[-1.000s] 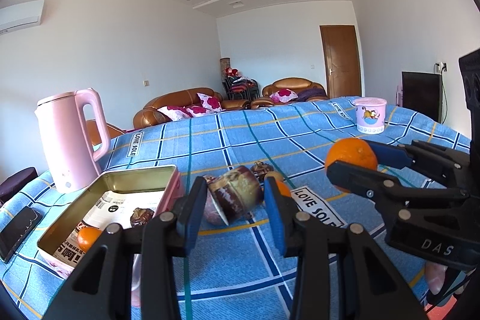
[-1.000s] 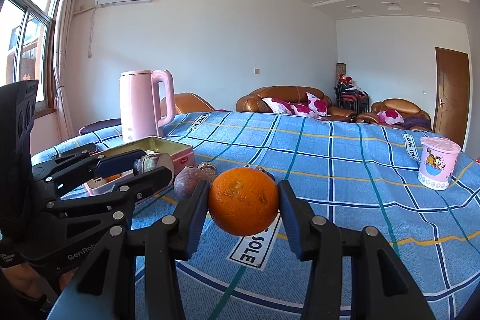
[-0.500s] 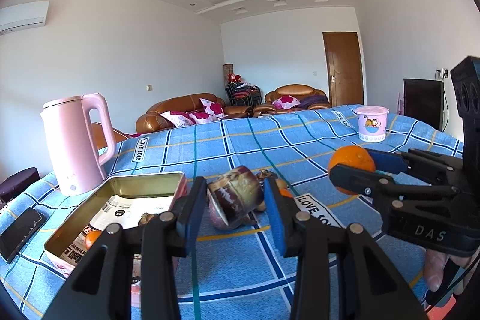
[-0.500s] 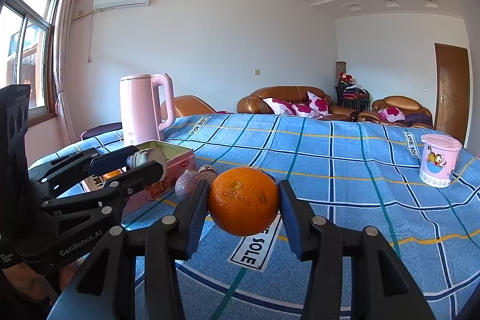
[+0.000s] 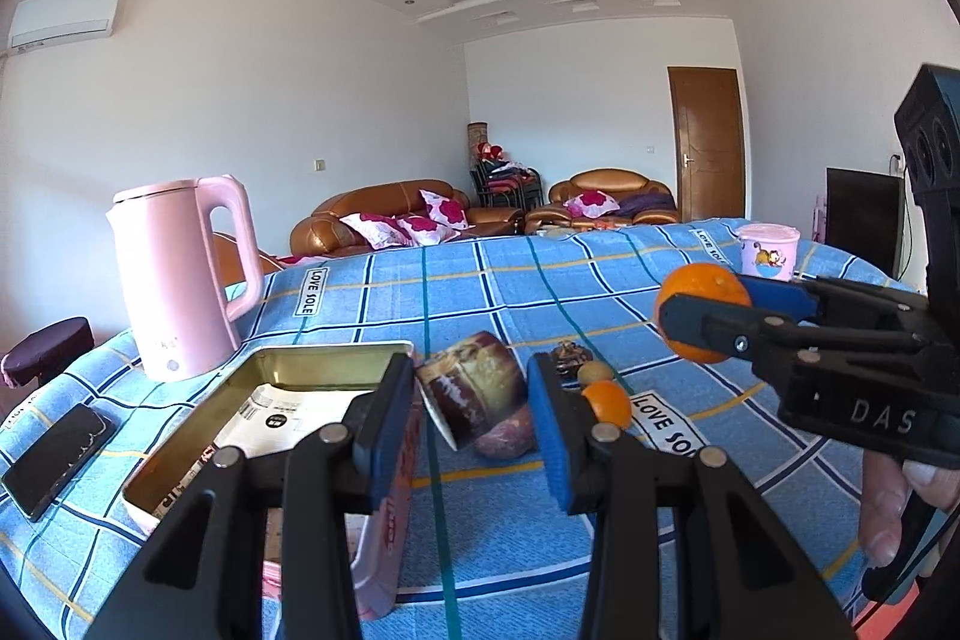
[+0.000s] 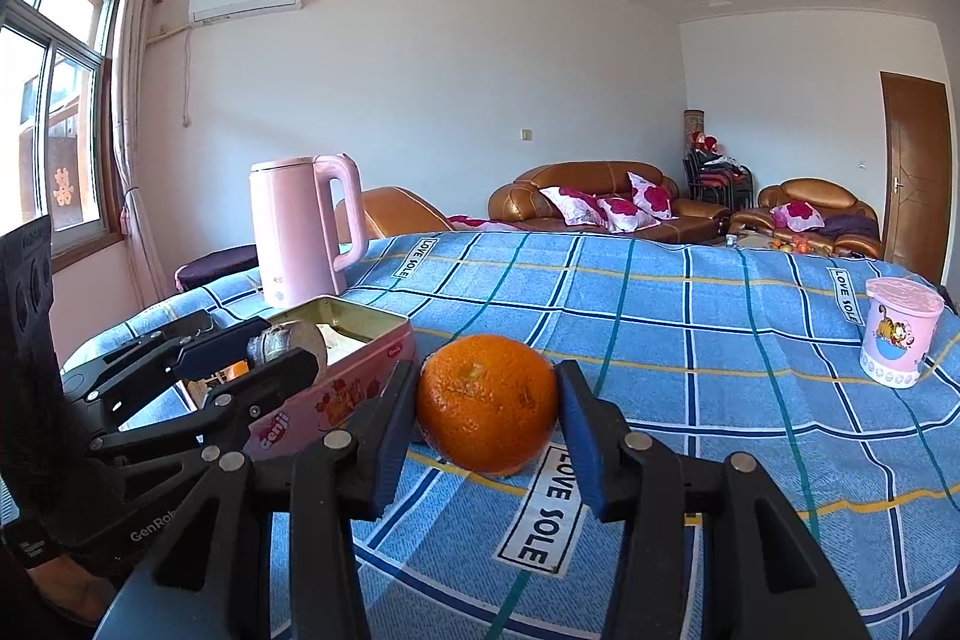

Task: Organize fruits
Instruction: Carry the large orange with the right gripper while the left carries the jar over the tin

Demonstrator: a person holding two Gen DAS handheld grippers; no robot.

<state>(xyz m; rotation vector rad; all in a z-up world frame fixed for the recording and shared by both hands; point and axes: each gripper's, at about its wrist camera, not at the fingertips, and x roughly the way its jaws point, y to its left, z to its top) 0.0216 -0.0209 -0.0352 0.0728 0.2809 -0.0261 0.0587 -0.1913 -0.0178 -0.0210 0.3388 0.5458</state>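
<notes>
My left gripper (image 5: 474, 400) is shut on a small brown printed cup (image 5: 477, 388), held above the table beside the open pink tin (image 5: 300, 388). My right gripper (image 6: 486, 412) is shut on a large orange (image 6: 486, 403), held above the blue checked cloth. In the left wrist view the right gripper (image 5: 708, 316) with the orange (image 5: 702, 307) is at the right. In the right wrist view the left gripper (image 6: 282, 358) with the cup (image 6: 288, 343) is by the tin (image 6: 348, 376). A small orange (image 5: 607, 403), a pinkish fruit (image 5: 507, 439) and small brown fruits (image 5: 573, 355) lie on the cloth.
A pink kettle (image 5: 174, 280) stands at the back left behind the tin. A black phone (image 5: 57, 448) lies at the left edge. A pink lidded cup (image 5: 768, 253) stands at the far right. Paper lines the tin's floor (image 5: 288, 412).
Both grippers have moved left toward the tin and a little lower, each still holding its object. The tin and kettle appear closer.
</notes>
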